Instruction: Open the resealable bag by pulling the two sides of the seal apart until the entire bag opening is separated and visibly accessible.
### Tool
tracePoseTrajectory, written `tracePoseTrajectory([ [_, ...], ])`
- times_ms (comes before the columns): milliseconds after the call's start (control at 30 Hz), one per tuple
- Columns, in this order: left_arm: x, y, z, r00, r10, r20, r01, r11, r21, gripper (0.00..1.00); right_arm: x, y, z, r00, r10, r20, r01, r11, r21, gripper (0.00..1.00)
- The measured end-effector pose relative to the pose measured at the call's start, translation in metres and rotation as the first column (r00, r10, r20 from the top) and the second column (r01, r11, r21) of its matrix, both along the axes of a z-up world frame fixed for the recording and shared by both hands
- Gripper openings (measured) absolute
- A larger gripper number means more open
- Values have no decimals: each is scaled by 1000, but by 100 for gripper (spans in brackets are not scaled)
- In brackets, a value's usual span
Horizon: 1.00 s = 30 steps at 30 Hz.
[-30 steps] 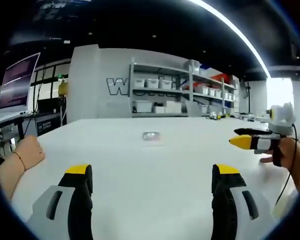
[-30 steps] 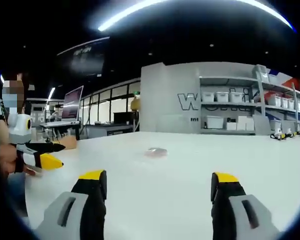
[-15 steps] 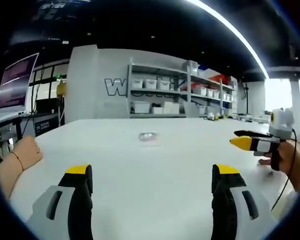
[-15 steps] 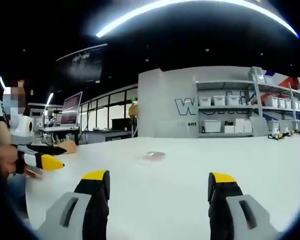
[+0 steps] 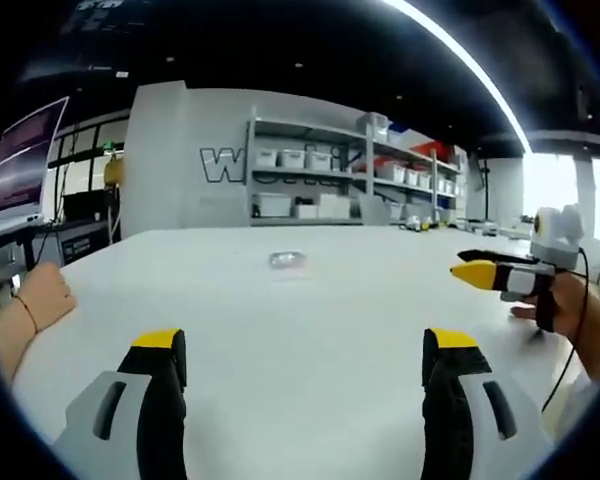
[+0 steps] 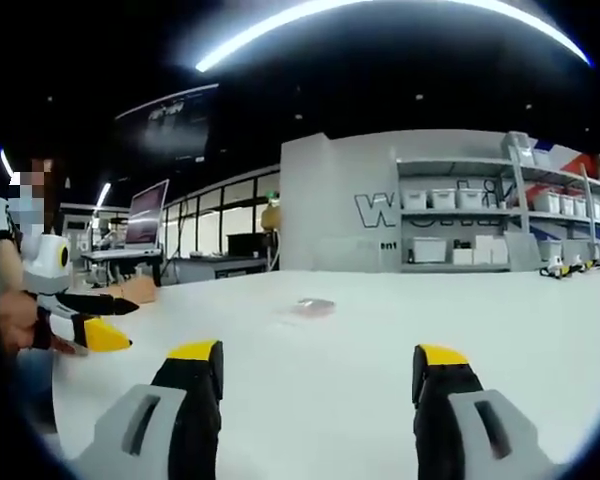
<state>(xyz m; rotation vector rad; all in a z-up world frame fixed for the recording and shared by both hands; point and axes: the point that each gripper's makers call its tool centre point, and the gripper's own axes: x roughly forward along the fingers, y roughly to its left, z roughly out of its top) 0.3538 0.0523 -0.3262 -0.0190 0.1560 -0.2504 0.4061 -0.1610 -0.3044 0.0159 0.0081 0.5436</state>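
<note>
Both grippers, the left gripper [image 5: 298, 365] and right gripper [image 6: 318, 375], are hovering with jaws spread (nothing pinched) as the small resealable bag [image 5: 286, 260] is lying untouched mid-table [image 5: 310, 320], well ahead; reaching its seal likely comes next.

Large dark "W", further letters hidden, on the grey wall [image 6: 350, 200]

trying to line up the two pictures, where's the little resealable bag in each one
Left gripper view: the resealable bag lies flat on the white table, far off, just left of centre and above the gap between the open left tongs.
Right gripper view: the bag lies near centre, far off on the table, above the gap between the open right tongs.
Shared landmark: the grey wall with big white letters, beside the shelves of bins.
</note>
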Motion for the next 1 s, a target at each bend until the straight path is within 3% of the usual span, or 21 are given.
tracePoseTrajectory([
  [1000,-1,4,-1,1000,10,-10,-10,1000,-12,97,0,3,-4,1000,13,-18,-14,1000,-18,71],
])
